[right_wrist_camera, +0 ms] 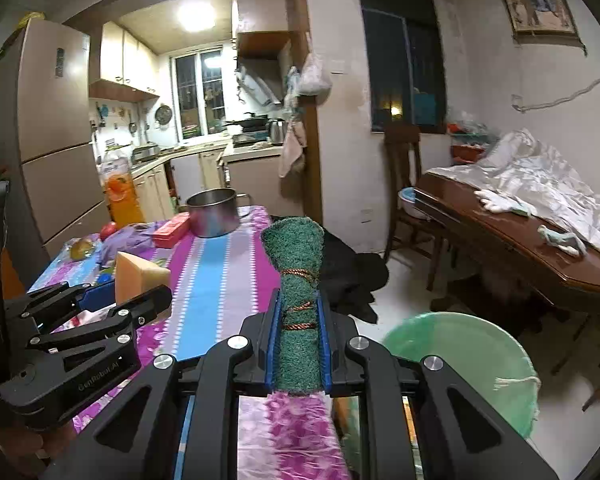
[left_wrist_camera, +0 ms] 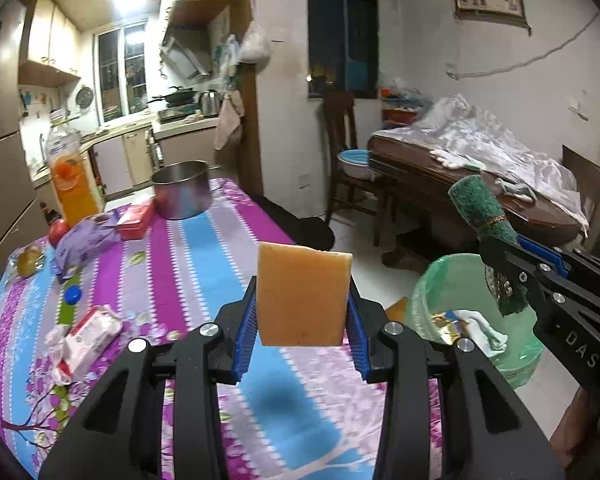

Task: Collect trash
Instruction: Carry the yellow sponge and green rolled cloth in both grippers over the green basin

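My left gripper is shut on an orange sponge block, held upright above the striped tablecloth. The right gripper is shut on a rolled green scouring pad tied with brown cord. In the left wrist view that pad and the right gripper hang over the bin. A bin lined with a green bag stands on the floor right of the table, with wrappers and a white cloth inside; its rim shows at the right in the right wrist view. The left gripper with the sponge appears at the left there.
On the table lie a white and red packet, a blue bottle cap, a purple bag, a red box, fruit, a steel pot and a juice bottle. A dark wooden table with white cloth stands at the right.
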A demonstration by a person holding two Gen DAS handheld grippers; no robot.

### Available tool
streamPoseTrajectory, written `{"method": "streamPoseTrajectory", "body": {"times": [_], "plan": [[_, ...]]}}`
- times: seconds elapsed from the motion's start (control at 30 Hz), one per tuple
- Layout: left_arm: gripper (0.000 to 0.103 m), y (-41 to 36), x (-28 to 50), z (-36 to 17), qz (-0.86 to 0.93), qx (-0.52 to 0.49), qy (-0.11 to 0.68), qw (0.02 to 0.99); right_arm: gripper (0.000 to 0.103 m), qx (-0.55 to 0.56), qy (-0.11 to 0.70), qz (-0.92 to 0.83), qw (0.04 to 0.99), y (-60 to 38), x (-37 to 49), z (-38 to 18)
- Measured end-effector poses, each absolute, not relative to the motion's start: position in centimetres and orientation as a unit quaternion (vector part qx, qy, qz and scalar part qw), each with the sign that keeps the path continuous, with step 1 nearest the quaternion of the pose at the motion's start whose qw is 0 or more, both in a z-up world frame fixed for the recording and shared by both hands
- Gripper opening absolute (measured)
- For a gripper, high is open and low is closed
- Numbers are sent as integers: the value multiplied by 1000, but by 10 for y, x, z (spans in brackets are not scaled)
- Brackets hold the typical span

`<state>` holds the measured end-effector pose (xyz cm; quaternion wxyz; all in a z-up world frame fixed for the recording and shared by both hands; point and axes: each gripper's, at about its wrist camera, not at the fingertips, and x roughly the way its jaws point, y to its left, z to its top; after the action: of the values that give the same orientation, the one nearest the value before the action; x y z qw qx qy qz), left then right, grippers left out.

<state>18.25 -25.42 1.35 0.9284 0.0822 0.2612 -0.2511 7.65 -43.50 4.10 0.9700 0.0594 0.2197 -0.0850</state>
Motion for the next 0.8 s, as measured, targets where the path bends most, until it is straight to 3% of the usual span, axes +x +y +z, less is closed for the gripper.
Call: {"method": "streamPoseTrajectory", "body": {"times": [0.5,0.8], "plan": [[37,-341,166,10,-306,117,266,907,16,79,247,-141,955,-529,50,26],[37,-404,173,-10,-353,149,326,864,16,117,359,-155,913,-620,67,-3]]}}
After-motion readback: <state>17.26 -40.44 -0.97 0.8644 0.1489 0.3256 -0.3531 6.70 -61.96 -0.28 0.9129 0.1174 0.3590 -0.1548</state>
